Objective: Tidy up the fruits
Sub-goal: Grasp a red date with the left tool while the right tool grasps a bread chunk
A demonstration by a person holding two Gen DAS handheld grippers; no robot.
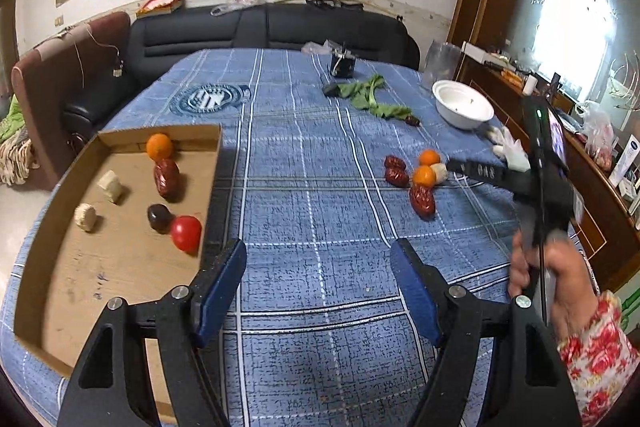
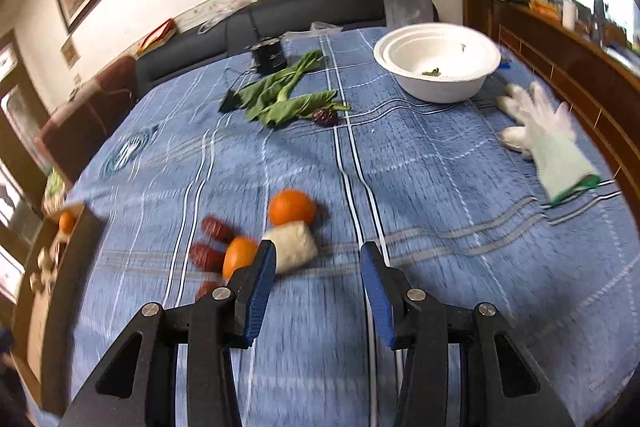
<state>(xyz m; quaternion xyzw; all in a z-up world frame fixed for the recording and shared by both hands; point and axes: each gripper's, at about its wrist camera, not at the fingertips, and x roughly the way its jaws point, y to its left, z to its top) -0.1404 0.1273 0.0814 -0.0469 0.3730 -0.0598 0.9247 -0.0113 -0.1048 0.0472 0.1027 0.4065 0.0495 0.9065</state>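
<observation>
A cardboard tray (image 1: 120, 267) at the left holds an orange (image 1: 159, 146), a red date (image 1: 167, 178), two pale chunks (image 1: 111, 185), a dark fruit (image 1: 159, 217) and a tomato (image 1: 186, 233). My left gripper (image 1: 320, 267) hangs open over bare cloth beside the tray. On the cloth lies a cluster: two oranges (image 2: 291, 207), a pale chunk (image 2: 290, 247) and several red dates (image 2: 216, 227). My right gripper (image 2: 318, 267) is open and empty. Its left finger is close to the pale chunk and the nearer orange (image 2: 239, 255). In the left wrist view its tip (image 1: 454, 166) reaches the cluster.
Two stacked white bowls (image 2: 438, 61) stand at the far right, with a white glove (image 2: 548, 135) near the table's right edge. Leafy greens (image 2: 288, 95) and a dark date (image 2: 325, 115) lie further back. Behind them is a small black object (image 2: 271, 57). A sofa runs along the far side.
</observation>
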